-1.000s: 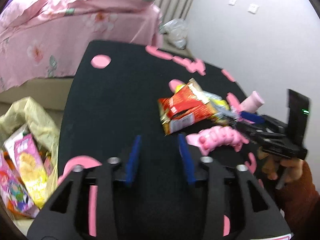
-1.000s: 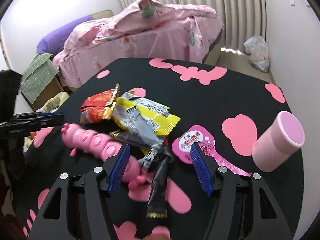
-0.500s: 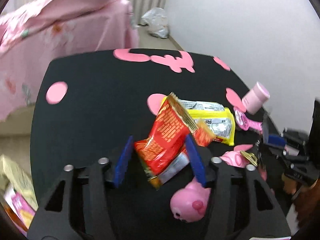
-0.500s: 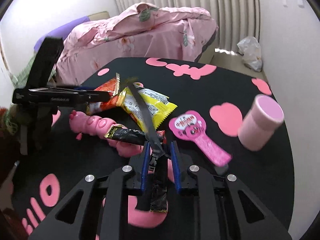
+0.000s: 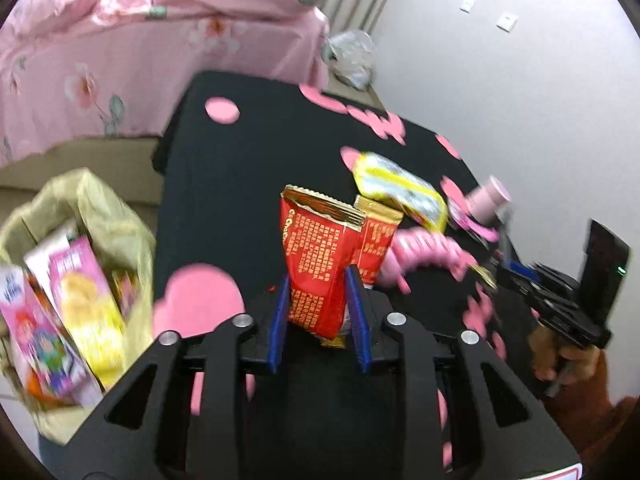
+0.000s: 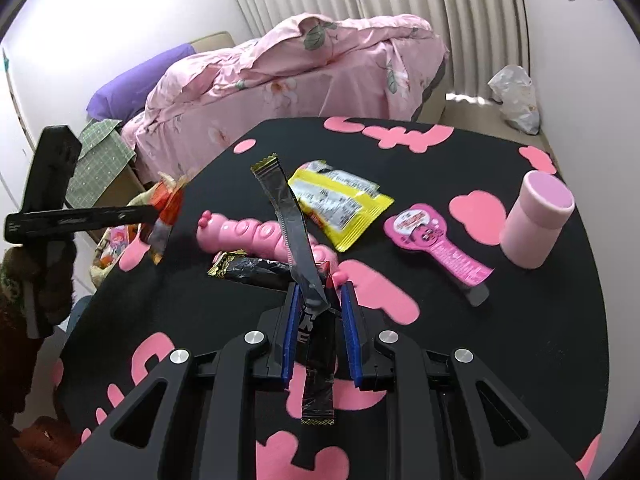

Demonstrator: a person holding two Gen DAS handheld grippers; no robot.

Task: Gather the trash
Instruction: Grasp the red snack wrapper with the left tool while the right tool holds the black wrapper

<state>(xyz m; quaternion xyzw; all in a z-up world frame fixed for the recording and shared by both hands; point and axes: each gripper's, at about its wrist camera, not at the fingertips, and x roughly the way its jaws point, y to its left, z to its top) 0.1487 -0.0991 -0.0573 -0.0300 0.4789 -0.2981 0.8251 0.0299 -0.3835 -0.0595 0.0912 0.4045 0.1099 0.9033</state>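
Lifted off the table since before, red wrapper sits in closing left jaws; right jaws apparently clamp black wrappers.

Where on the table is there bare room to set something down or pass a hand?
Free: the far-left stretch of table between the bed and the yellow wrapper. Crowded: the middle, with the pink caterpillar toy, black wrapper, pink paddle, pink cup.
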